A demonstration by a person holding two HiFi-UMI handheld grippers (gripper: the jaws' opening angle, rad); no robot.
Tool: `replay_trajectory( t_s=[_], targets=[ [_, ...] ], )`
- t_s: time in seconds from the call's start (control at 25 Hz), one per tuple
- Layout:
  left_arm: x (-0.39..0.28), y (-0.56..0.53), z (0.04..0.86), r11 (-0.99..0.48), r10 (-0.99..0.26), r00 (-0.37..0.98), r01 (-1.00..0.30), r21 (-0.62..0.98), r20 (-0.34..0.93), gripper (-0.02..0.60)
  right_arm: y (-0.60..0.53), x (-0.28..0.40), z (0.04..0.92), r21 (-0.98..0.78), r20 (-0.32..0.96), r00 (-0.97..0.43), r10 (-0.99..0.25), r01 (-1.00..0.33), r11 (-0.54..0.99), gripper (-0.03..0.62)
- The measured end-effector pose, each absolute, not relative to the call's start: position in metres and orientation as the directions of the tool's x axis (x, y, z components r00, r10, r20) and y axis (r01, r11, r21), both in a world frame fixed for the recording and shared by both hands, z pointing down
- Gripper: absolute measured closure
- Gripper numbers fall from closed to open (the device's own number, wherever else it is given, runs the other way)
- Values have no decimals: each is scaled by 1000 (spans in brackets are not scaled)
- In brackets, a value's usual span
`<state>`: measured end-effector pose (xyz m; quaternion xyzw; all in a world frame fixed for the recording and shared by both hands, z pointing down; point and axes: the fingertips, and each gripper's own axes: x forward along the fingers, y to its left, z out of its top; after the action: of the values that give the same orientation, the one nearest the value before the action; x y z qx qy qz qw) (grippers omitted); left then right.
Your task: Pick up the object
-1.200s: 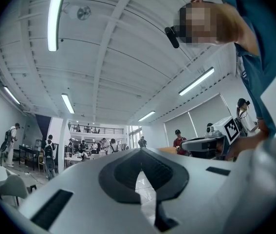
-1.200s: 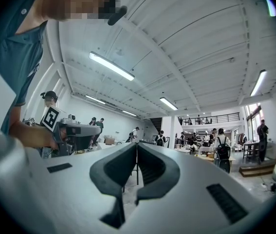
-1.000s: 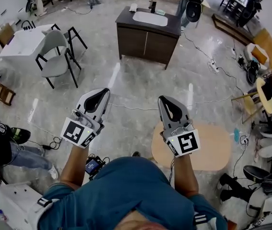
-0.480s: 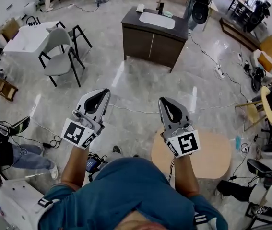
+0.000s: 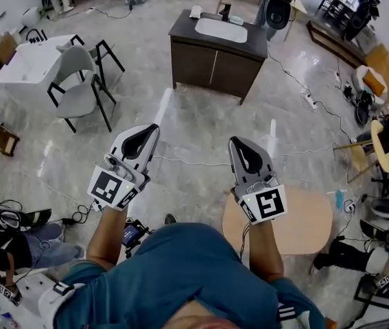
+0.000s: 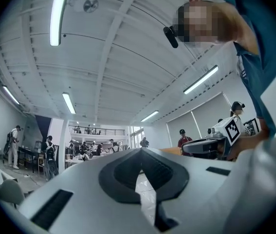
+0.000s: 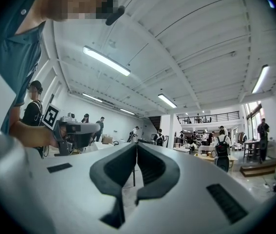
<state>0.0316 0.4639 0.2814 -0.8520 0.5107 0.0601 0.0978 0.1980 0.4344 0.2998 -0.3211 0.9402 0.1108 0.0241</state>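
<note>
My left gripper [image 5: 153, 127] and right gripper [image 5: 234, 141] are held side by side at waist height in front of the person's blue shirt, both pointing forward over the marble floor. Each is shut with its dark pads together and nothing between them. In the left gripper view the left gripper [image 6: 140, 150] points up towards the ceiling, with the right gripper [image 6: 211, 145] off to its side. In the right gripper view the right gripper [image 7: 137, 145] also points upward, with the left gripper [image 7: 74, 129] beside it. No thing to pick up lies near either gripper.
Ahead stands a dark sink cabinet [image 5: 211, 59]. A grey chair [image 5: 77, 88] and a white table [image 5: 26, 62] are at the far left. A round wooden table [image 5: 304, 214] is below my right gripper. Cables cross the floor [image 5: 194, 129]. Other people and furniture line the edges.
Both grippers have stayed shut and nearly still. The head view has swayed slightly, and the person seated at the lower left has shifted downward in the picture.
</note>
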Motion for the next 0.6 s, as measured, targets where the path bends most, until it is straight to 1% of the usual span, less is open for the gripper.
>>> replay_trajectory(
  t_s=[0.24,0.6],
  targets=[
    [3,441,282,-488,-844,497,-867,-98,-202,577,417,171,300,189,-115,-770,-627,-637,747,579],
    [-17,402,295,-499,-844,504,-863,-75,-184,577,377,154,311,181,-90,-764,-639,-644,744,579]
  ],
)
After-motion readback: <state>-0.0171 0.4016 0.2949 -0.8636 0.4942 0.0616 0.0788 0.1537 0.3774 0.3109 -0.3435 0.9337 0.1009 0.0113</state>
